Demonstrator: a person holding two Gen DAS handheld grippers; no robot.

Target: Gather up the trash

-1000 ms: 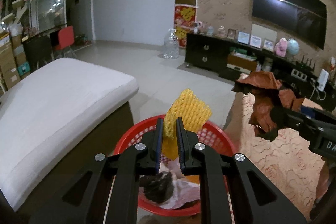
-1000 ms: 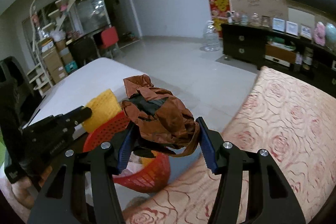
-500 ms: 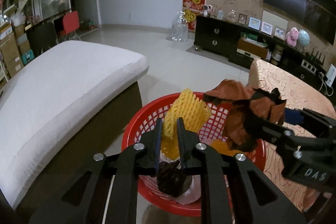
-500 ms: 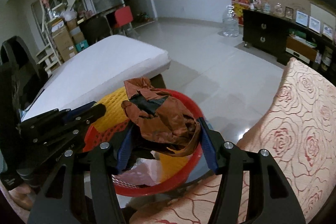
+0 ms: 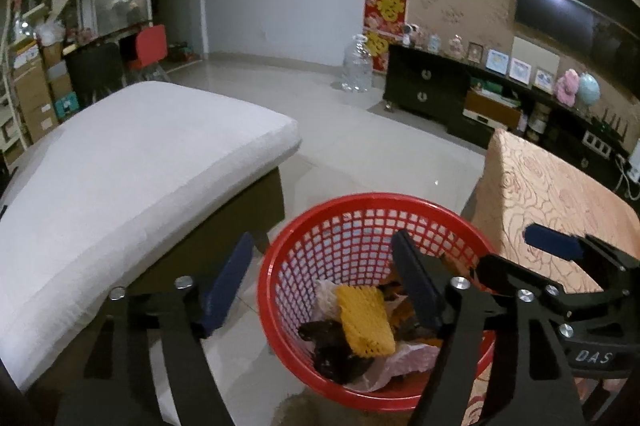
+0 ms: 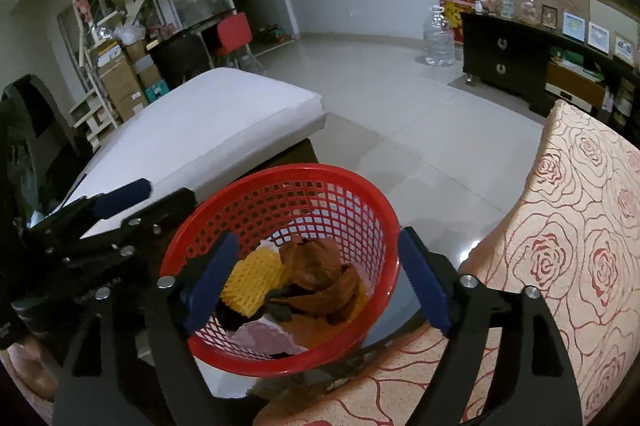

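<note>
A red mesh basket [image 5: 360, 210] [image 6: 248, 186] stands on the floor below both grippers. Inside lie a yellow foam net [image 5: 364, 318] [image 6: 252, 278], a crumpled brown wrapper [image 6: 320, 274], dark scraps and a pale plastic bag [image 5: 404, 358]. My left gripper [image 5: 320, 286] is open and empty above the basket's left rim. My right gripper [image 6: 316, 282] is open and empty over the basket; it also shows in the left wrist view [image 5: 552, 246], and the left gripper shows in the right wrist view [image 6: 120, 198].
A white cushioned bench [image 5: 120, 162] is left of the basket. A sofa with a rose pattern [image 6: 580, 226] is to the right. A dark TV cabinet [image 5: 432, 86] and a water jug [image 5: 358, 66] stand across the tiled floor.
Both grippers opened. The yellow foam net dropped from the left gripper and the brown wrapper dropped from the right gripper; both now lie in the basket.
</note>
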